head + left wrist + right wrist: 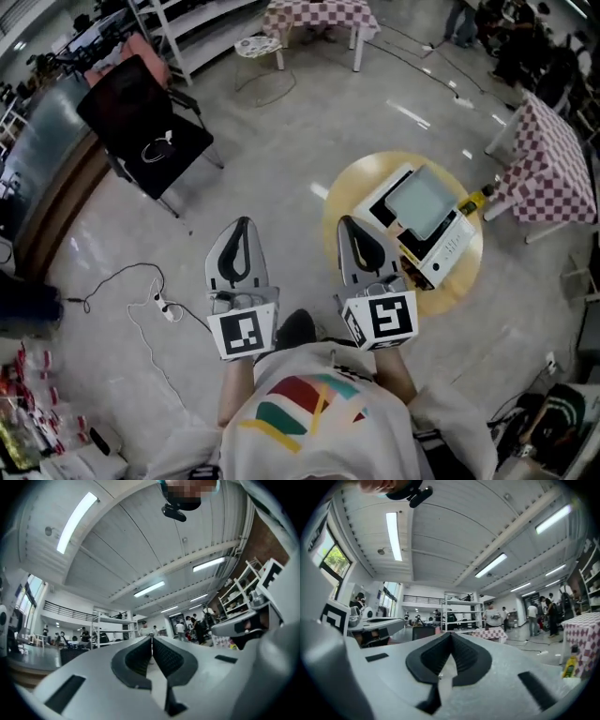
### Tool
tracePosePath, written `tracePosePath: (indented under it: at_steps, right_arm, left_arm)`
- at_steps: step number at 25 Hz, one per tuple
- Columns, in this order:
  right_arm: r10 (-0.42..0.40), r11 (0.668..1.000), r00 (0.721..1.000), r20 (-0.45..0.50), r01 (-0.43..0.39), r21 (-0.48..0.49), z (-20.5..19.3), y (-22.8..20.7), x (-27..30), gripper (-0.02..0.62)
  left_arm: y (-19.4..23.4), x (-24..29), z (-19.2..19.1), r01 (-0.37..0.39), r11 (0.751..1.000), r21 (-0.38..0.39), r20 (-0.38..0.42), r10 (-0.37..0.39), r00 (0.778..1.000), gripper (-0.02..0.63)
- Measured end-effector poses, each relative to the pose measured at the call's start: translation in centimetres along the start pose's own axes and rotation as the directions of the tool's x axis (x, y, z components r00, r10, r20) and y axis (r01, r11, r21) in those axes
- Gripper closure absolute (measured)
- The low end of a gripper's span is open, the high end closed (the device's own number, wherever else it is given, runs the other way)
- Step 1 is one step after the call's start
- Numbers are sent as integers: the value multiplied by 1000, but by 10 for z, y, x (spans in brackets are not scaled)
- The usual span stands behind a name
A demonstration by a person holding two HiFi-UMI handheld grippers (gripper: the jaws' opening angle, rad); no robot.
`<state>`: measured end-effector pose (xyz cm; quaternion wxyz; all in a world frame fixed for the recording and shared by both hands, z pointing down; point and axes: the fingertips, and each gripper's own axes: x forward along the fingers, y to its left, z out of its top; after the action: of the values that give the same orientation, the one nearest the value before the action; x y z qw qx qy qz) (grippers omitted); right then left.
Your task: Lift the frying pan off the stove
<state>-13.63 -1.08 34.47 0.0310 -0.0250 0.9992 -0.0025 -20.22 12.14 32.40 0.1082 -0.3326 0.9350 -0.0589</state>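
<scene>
A white stove unit (pixel 420 217) with a grey flat top stands on a round yellow table (pixel 352 187) at the right of the head view. No frying pan shows on it or anywhere else. My left gripper (pixel 244 224) and right gripper (pixel 346 222) are held side by side over the floor, pointing level. Both are shut with nothing between the pads. The right gripper's tip hangs at the near left edge of the round table. The left gripper view shows its closed jaws (pixel 151 637) against the hall and ceiling, and so does the right gripper view (pixel 451 633).
A black chair (pixel 148 131) stands at far left, and cables with a power strip (pixel 161 304) lie on the floor. A yellow bottle (pixel 476 198) stands by the stove. Checked-cloth tables (pixel 555 161) sit right and far (pixel 319 15), with shelving (pixel 192 28) behind.
</scene>
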Motion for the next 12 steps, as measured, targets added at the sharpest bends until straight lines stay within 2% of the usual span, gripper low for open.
tracePosePath:
  at_steps: [3, 5, 9, 12]
  right_arm:
    - [-136, 991, 991, -3, 136, -12, -2, -45, -21, 597]
    - [-229, 973, 973, -5, 229, -24, 0, -73, -36, 597]
    - [-413, 910, 911, 10, 413, -25, 8, -119, -66, 597]
    - [-533, 846, 846, 25, 533, -7, 14, -146, -87, 597]
  left_arm:
    - [-48, 33, 1, 149, 989, -22, 29, -149, 988, 598]
    - [-80, 54, 4, 249, 967, -43, 59, -247, 967, 598]
    - [-132, 95, 32, 407, 910, -84, 169, -390, 905, 598]
    - [-170, 111, 46, 529, 844, -84, 226, -501, 835, 598]
